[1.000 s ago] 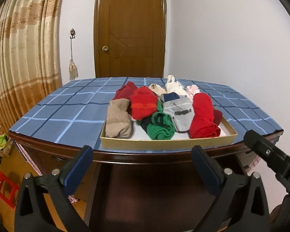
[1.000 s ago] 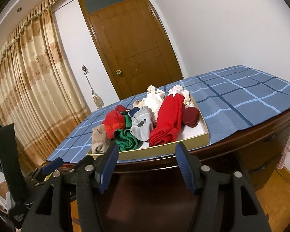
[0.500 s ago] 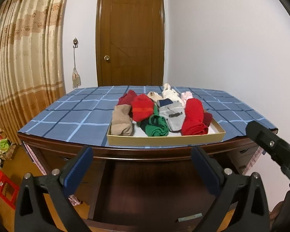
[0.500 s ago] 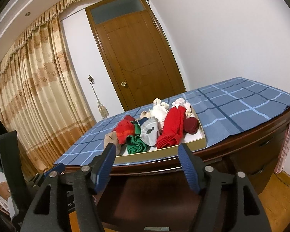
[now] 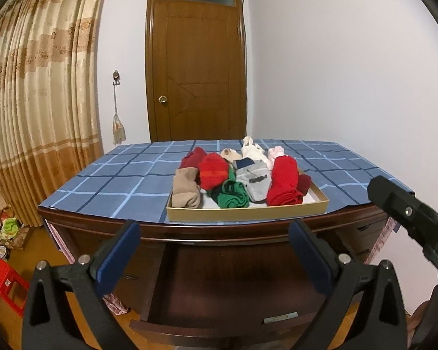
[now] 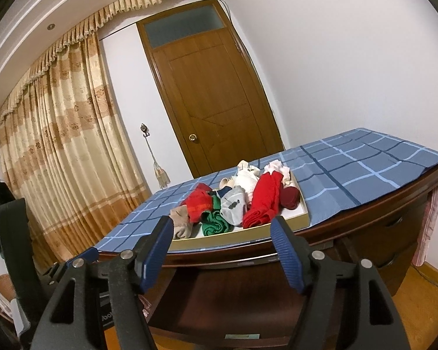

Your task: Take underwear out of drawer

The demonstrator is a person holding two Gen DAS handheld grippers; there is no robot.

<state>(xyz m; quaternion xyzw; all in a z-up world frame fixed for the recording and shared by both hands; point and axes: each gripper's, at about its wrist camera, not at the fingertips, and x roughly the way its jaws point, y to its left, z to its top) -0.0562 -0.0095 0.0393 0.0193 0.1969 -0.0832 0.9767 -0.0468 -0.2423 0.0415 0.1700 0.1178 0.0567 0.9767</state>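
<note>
A shallow tan tray (image 5: 245, 212) full of rolled underwear (image 5: 283, 185) in red, green, grey, beige and white sits on the desk's blue checked cloth (image 5: 125, 175). It also shows in the right wrist view (image 6: 248, 234), with the underwear (image 6: 262, 201) in it. Below the desk edge a dark wooden drawer (image 5: 224, 291) stands pulled open; its inside looks bare. My left gripper (image 5: 216, 255) is open and empty in front of the drawer. My right gripper (image 6: 223, 252) is open and empty, back from the desk front.
The open drawer's front (image 6: 242, 335) is low in the right wrist view. A brown door (image 5: 197, 70) and curtains (image 5: 38, 110) are behind the desk. Clutter and a red stool (image 5: 7, 287) lie on the floor at left. More drawers (image 6: 394, 233) are at right.
Both grippers have drawn back and away from the desk, so the tray looks smaller and the open drawer has come into view. Both stay open and empty.
</note>
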